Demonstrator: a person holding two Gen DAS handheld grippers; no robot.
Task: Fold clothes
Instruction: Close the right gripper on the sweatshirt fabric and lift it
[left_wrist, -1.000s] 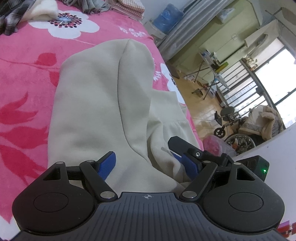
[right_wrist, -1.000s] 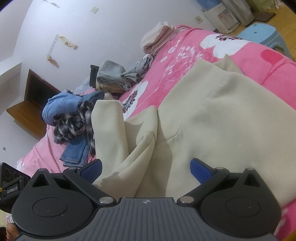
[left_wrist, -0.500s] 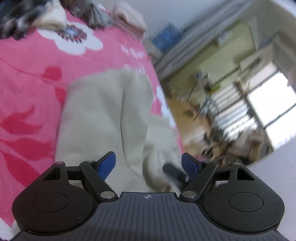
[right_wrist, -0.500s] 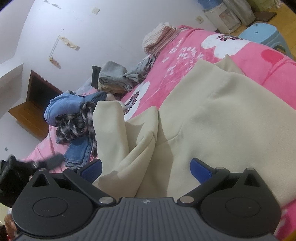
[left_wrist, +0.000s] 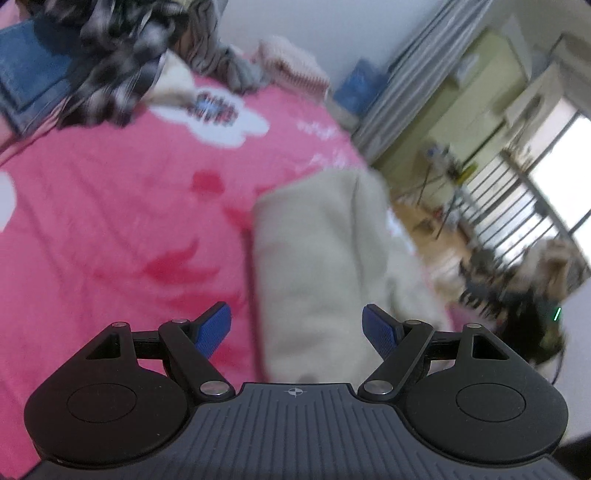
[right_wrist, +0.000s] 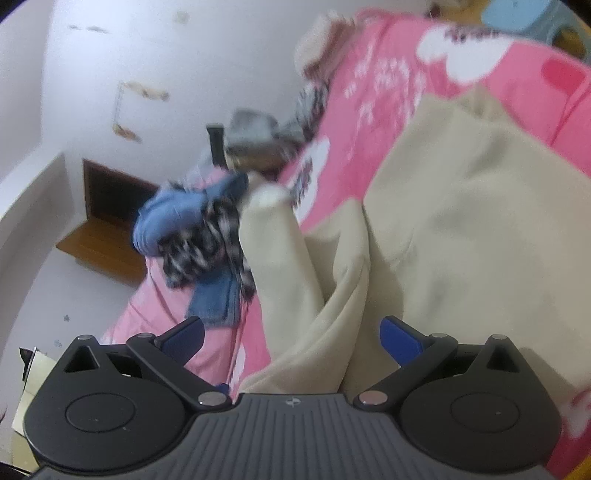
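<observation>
A cream garment (left_wrist: 325, 258) lies on the pink flowered bedspread (left_wrist: 110, 221), blurred in the left wrist view. My left gripper (left_wrist: 296, 328) hangs open above its near end, blue pads wide apart, cloth below the gap and not pinched. In the right wrist view the same cream garment (right_wrist: 461, 229) spreads wide, with a sleeve (right_wrist: 280, 258) bunched and running up to the left. My right gripper (right_wrist: 291, 338) is open over the folds where sleeve meets body, nothing between its pads.
A heap of clothes (right_wrist: 199, 229), blue denim and a black-and-white plaid piece, sits at the head of the bed; grey and striped folded items (left_wrist: 291, 66) lie further along. Past the bed's right edge are a wooden floor (left_wrist: 424, 229) and window bars.
The left gripper has swung left and back across the bed, so more pink bedspread and the clothes heap show. The right gripper has rolled slightly; both stay open.
</observation>
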